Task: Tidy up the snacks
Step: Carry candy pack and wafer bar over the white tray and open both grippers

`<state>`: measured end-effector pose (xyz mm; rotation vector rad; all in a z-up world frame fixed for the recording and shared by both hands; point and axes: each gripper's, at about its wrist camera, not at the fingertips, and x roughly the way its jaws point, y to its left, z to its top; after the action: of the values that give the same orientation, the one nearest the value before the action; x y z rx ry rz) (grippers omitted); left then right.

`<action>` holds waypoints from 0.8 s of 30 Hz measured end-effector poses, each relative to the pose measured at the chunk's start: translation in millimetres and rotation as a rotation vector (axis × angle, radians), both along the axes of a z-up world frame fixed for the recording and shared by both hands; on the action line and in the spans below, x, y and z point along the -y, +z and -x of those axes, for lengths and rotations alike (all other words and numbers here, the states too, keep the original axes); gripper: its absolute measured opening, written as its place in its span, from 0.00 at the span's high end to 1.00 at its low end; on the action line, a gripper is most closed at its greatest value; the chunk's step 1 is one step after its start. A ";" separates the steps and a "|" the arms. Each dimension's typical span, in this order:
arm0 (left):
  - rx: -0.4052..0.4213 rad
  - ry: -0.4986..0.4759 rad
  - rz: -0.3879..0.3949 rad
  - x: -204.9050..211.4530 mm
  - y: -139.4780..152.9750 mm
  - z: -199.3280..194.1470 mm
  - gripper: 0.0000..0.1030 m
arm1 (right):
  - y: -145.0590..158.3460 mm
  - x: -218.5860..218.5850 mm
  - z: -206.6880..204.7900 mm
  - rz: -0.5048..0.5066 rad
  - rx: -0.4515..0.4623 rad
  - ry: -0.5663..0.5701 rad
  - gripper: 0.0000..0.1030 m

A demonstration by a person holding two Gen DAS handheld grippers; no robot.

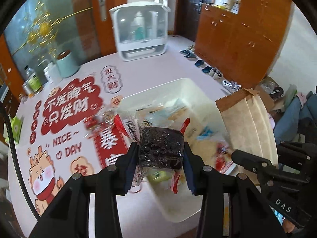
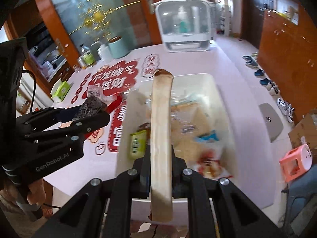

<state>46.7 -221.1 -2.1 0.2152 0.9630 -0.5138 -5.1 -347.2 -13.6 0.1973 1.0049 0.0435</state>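
My left gripper [image 1: 160, 154] is shut on a dark snack pack [image 1: 161, 148] in clear wrap with red ends, held up over the near left corner of the white bin [image 1: 184, 82]. In the right wrist view that same gripper [image 2: 95, 112] shows at the left with the dark pack [image 2: 90, 106] above the table. My right gripper [image 2: 160, 156] is shut on a brown paper bag [image 2: 161, 119], seen edge-on and raised over the white bin [image 2: 200, 77]. The paper bag [image 1: 243, 123] stands upright at the bin's right side. Several wrapped snacks lie in the bin, among them a green packet [image 2: 136, 142].
The bin sits on a pink table with a red printed cloth [image 1: 69, 107]. A white box with clear doors [image 1: 140, 29] stands at the far edge, a mint canister [image 1: 66, 64] and jars at the far left, a green tissue box [image 2: 61, 89] at the left edge. Shoes [image 2: 267, 83] and a pink stool [image 2: 297, 160] are on the floor.
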 end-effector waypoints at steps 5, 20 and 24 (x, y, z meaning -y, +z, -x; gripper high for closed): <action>0.025 -0.020 -0.008 31.4 6.6 1.4 0.59 | 4.0 21.1 1.4 0.008 0.013 -0.022 0.87; 0.069 0.045 -0.068 52.3 3.6 -22.9 0.30 | -6.4 36.1 -40.4 0.082 0.015 -0.037 0.80; 0.077 0.067 -0.100 44.5 -0.3 -23.3 0.17 | -13.5 42.2 -41.8 0.090 -0.016 -0.072 0.64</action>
<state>70.0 -265.6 -2.5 0.2894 0.9182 -0.3932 36.8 -389.4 -27.1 0.1511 1.0126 -0.0686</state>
